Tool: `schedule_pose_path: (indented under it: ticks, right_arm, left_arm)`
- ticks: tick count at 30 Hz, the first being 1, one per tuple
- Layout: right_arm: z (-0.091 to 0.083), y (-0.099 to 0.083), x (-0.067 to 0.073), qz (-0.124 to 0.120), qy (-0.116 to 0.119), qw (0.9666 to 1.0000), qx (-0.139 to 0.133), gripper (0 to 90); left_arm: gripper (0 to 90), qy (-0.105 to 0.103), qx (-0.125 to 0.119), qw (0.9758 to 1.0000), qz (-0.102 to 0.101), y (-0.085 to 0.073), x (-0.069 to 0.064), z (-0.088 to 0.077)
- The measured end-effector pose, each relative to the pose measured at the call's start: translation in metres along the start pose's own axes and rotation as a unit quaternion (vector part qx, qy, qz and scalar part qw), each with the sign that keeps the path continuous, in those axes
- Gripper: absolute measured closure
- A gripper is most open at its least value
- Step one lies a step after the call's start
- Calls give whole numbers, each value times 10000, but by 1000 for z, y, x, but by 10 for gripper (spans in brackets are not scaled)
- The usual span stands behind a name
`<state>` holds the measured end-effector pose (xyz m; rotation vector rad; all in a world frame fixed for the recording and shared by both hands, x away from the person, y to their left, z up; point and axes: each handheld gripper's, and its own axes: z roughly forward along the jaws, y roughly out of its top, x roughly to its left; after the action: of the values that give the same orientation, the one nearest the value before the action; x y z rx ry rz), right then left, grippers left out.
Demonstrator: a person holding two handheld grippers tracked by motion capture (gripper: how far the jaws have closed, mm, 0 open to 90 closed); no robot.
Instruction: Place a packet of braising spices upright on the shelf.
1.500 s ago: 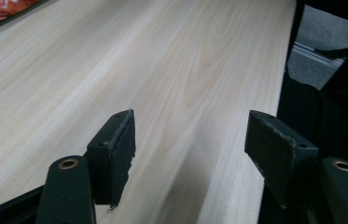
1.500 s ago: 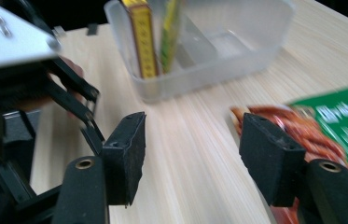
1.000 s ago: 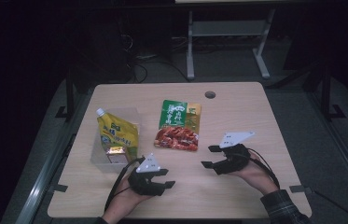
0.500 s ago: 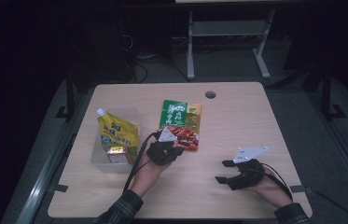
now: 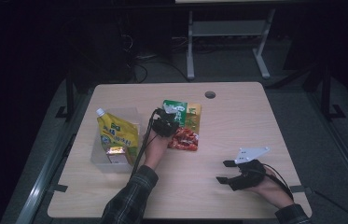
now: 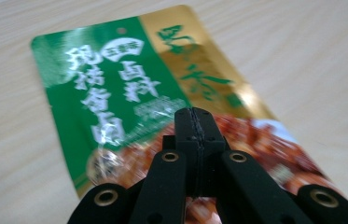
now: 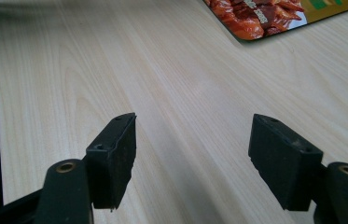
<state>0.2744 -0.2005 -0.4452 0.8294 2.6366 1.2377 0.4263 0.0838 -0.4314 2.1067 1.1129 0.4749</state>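
Note:
A flat food packet [image 5: 186, 136], green and gold at its far end and red at its near end, lies in the middle of the wooden table [image 5: 241, 121]. My left gripper [image 5: 165, 122] hovers over the packet's left half, reaching in from the person's plaid sleeve. In the left gripper view its black jaws [image 6: 194, 115] are pressed together with nothing between them, and the packet [image 6: 111, 84] lies just beyond and under the tips. My right gripper [image 5: 221, 171] rests near the front right of the table. Its jaws [image 7: 192, 144] stand wide open over bare wood, and the packet's red corner [image 7: 260, 14] lies far ahead.
A yellow spouted pouch [image 5: 115, 133] and a small box [image 5: 114, 155] stand in a clear container [image 5: 96, 157] at the table's left. A round cable hole [image 5: 210, 94] is at the back edge. Metal frame legs stand on the dark floor behind.
My left gripper has travelled from the table's front forward to the packet. My right gripper drew back toward the front right edge, then stayed still.

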Motion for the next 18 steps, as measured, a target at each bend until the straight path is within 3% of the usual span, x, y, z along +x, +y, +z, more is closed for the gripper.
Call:
schedule_pose_path:
  ticks: [7,15,18]
  right_arm:
    - [2,1,0,-69,22,10000,18,317]
    - [2,0,-1,-59,21,10000,2,317]
    - [2,0,-1,-59,24,10000,4,317]
  left_arm:
    - [896,451,256,9986,-129,8,20,25]
    - [898,443,425,9979,-204,7,29,48]
    - [900,428,473,9979,-98,7,28,50]
